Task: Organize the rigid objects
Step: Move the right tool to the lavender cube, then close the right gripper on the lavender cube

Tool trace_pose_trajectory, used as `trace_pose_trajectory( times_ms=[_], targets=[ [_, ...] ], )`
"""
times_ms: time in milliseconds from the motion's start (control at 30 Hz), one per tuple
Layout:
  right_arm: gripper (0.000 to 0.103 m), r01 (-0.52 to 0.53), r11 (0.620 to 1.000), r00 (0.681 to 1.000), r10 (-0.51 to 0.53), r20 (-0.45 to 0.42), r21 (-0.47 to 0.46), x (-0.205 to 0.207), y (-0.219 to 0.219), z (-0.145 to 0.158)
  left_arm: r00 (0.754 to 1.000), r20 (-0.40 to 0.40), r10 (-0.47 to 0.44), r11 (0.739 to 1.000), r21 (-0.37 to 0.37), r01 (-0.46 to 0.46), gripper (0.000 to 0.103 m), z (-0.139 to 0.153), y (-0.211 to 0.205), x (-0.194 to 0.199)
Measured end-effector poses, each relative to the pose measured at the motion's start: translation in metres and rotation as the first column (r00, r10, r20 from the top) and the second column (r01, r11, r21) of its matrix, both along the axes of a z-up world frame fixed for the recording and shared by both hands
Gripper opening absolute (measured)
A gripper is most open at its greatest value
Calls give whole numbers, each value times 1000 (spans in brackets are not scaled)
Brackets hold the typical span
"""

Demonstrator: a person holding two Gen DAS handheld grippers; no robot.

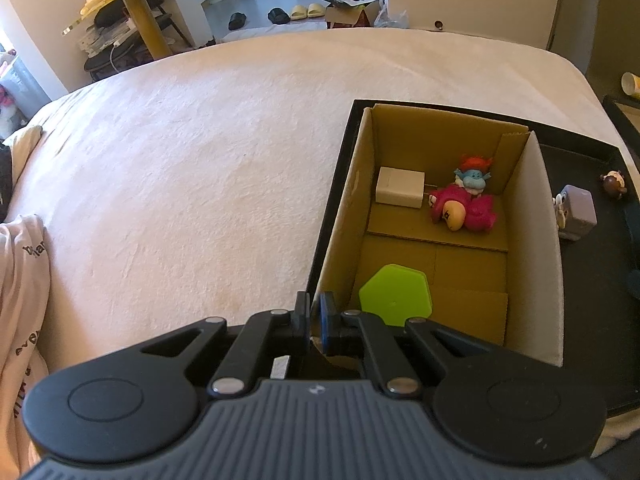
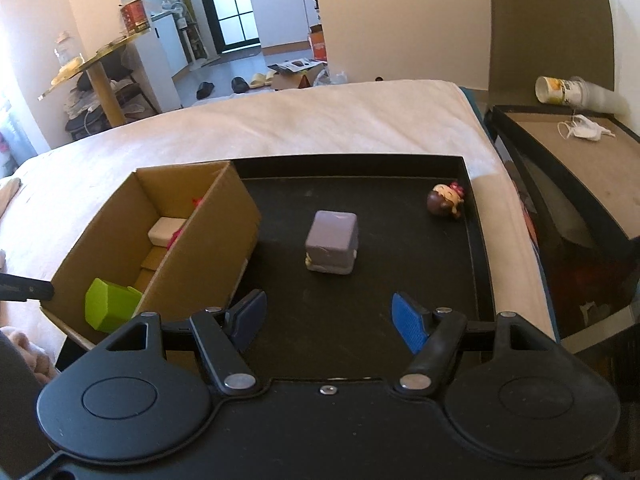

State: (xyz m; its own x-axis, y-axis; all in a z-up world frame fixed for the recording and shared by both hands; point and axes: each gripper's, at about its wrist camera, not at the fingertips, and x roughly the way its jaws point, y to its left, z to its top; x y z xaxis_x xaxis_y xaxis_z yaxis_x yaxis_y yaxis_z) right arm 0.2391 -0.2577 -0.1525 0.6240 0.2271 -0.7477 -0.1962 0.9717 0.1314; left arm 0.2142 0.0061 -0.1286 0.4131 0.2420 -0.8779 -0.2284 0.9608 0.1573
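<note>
The right hand-held gripper (image 2: 329,318) is held wide open and empty, low in the frame, aimed at the purple cube (image 2: 331,242) on the black tray (image 2: 472,240). The left hand-held gripper (image 1: 316,316) is nearly closed, nothing visibly held. In the cardboard box (image 1: 540,248), four items are already placed; the cube and a small doll (image 2: 446,201), upper right, remain.

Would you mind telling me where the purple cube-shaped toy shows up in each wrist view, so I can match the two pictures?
Left wrist view: the purple cube toy stands at the right edge, on the black tray, just outside the cardboard box.
Right wrist view: it stands mid-frame on the tray, ahead of the open right tool.
Shared landmark: the green hexagonal piece inside the box.
</note>
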Motion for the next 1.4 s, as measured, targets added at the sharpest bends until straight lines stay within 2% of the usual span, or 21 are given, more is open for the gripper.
trace_pose_trajectory(
  times_ms=[800, 933, 1400],
  targets=[
    [73, 50, 998, 998, -51, -31, -24, 14, -18, -27, 1000, 3, 16, 1000, -4, -16, 4, 1, 2, 0],
    [77, 43, 999, 999, -44, -22, -26, 21, -14, -28, 1000, 3, 16, 1000, -5, -16, 4, 0, 2, 1],
    [77, 27, 999, 999, -27, -24, -30, 70, 19, -29, 1000, 6, 14, 1000, 2, -14, 5, 0, 0, 0]
  ],
)
